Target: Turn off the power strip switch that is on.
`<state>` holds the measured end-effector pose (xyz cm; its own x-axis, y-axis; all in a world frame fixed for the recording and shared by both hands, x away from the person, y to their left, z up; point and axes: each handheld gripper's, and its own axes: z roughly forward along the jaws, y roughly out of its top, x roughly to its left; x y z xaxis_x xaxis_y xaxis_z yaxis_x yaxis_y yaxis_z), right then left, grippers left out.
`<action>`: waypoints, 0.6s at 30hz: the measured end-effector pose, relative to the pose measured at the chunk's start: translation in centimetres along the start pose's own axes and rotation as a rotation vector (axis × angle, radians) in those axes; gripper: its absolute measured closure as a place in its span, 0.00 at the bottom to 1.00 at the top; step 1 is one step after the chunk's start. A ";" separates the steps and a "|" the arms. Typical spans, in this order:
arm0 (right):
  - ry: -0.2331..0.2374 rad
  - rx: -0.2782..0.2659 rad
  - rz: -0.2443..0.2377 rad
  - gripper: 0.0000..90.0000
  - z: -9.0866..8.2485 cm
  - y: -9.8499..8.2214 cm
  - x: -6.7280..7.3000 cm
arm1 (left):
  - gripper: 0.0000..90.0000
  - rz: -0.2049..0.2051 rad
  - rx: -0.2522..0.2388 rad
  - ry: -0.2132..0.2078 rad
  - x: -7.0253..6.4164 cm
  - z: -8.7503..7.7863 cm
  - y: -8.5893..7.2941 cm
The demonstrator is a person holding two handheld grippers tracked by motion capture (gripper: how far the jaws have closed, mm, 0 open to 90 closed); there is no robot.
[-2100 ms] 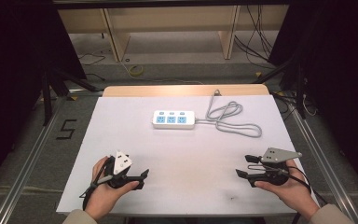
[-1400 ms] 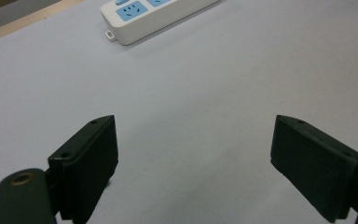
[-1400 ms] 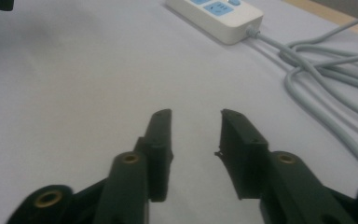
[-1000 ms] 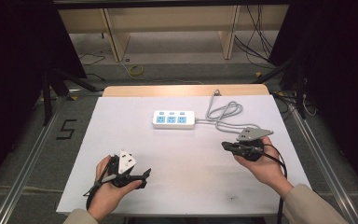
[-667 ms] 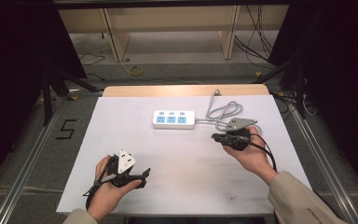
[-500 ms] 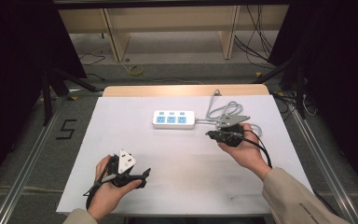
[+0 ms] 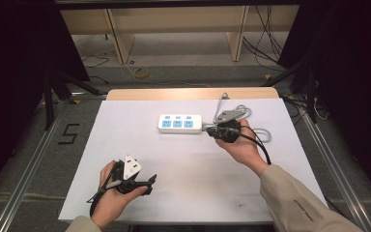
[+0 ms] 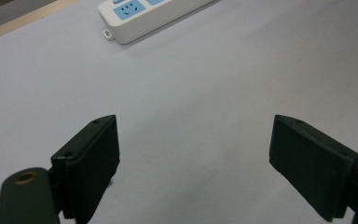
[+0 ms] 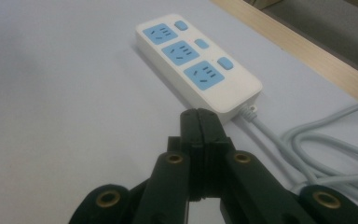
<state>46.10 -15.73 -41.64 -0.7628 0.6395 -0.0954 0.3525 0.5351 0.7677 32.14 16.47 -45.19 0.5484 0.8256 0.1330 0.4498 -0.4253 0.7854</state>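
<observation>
Lying on the desk, the power strip is met endwise by the clenched right tongs; the left tongs are held released, well apart.

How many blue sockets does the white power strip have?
3. All sit in one row on the power strip: the far socket, the middle socket, and the socket nearest the cable.

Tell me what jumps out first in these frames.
The white power strip with blue sockets lies alone at the far middle of the white table, its grey cable looped off to its right. The right gripper, jaws shut and empty, sits right at the strip's cable end. The left gripper rests near the front edge, jaws wide open.
</observation>
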 end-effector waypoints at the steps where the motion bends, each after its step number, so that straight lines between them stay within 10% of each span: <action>1: -0.002 0.001 0.000 1.00 0.2 0.1 0.0 | 0.17 0.002 0.001 -0.001 0.0 0.0 0.0; 18: -0.003 0.033 0.011 1.00 3.3 1.8 0.0 | 0.17 0.013 0.004 -0.003 -0.1 0.1 0.1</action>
<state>48.50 -12.94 -42.38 -0.7571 0.6472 -0.0893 0.3784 0.5457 0.7477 32.22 16.32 -45.25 0.5566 0.8186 0.1416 0.4455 -0.4380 0.7808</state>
